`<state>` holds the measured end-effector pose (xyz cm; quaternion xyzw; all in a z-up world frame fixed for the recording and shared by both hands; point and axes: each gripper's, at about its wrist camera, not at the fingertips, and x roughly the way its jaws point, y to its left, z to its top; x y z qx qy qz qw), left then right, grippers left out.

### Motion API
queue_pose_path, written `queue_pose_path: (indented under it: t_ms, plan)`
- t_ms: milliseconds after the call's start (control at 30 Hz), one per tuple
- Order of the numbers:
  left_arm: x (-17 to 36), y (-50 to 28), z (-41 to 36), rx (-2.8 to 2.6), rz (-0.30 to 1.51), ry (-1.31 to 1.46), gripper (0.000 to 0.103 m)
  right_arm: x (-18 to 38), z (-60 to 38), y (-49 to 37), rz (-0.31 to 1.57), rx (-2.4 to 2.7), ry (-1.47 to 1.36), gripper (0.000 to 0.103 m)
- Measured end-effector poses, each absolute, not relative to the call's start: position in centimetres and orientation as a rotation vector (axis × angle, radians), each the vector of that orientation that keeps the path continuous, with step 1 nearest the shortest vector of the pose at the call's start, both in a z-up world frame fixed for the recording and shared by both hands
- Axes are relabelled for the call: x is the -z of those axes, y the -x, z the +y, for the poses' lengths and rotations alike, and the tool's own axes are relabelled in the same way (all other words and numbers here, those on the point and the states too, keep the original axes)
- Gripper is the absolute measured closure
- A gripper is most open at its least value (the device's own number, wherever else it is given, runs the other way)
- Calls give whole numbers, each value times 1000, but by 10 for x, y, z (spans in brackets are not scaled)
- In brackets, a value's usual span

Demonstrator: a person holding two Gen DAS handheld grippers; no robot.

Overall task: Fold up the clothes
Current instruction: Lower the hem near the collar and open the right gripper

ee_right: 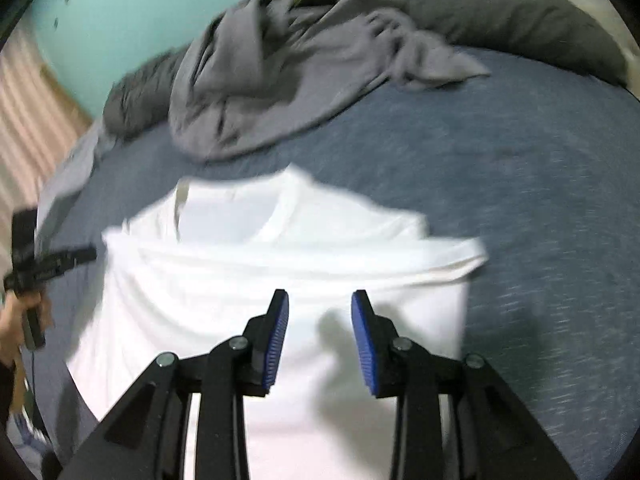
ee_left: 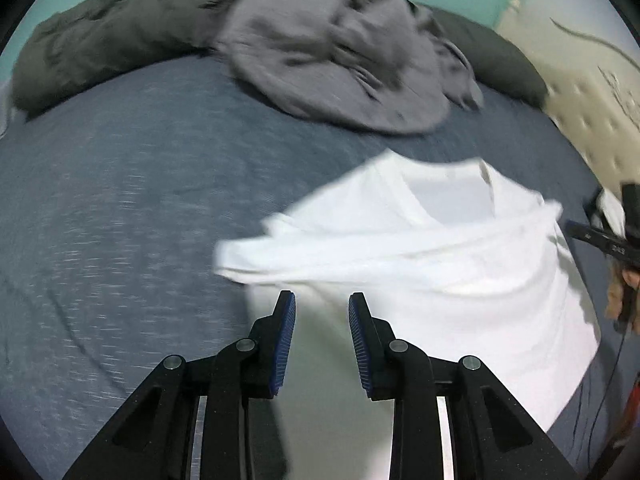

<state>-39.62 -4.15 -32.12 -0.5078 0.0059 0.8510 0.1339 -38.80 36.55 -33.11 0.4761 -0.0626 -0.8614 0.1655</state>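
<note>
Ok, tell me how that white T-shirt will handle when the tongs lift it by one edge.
The white T-shirt probably hangs limp: it lies flat with soft creases and a sleeve folded across. It looks thin, so likely light. On the blue bedsheet it may drag and bunch rather than slide.

Your left wrist camera looks forward along its open fingers from close above the white cotton T-shirt; your right one does likewise. Both views share that shirt, the crumpled grey garment ahead, and the blue-grey bedsheet.

My white T-shirt on the blue bedsheet, sleeves folded inward, collar toward the rumpled grey garment.
</note>
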Motion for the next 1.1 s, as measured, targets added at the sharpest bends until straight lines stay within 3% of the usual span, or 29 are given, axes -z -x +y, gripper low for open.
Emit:
queue_pose_path:
  t_ms: [233, 467, 800, 867, 933, 1100]
  plan:
    - [348, 409, -25, -2456, 174, 1540, 73, 365, 326, 395, 80, 2419, -1479, 71]
    - [351, 442, -36, -2561, 192, 1530, 70, 358, 329, 437, 118, 2534, -1477, 73]
    - [348, 469, -86, -2676, -88, 1547, 70, 326, 398, 455, -123, 2711, -1335, 71]
    - [351, 467, -94, -2669, -135, 1549, 65, 320, 414, 455, -175, 2737, -1304, 70]
    - [354, 465, -102, -2661, -182, 1550, 60, 323, 433, 449, -234, 2744, -1313, 60]
    - [361, 460, -114, -2641, -251, 1537, 61, 332, 461, 434, -272, 2727, -1353, 60]
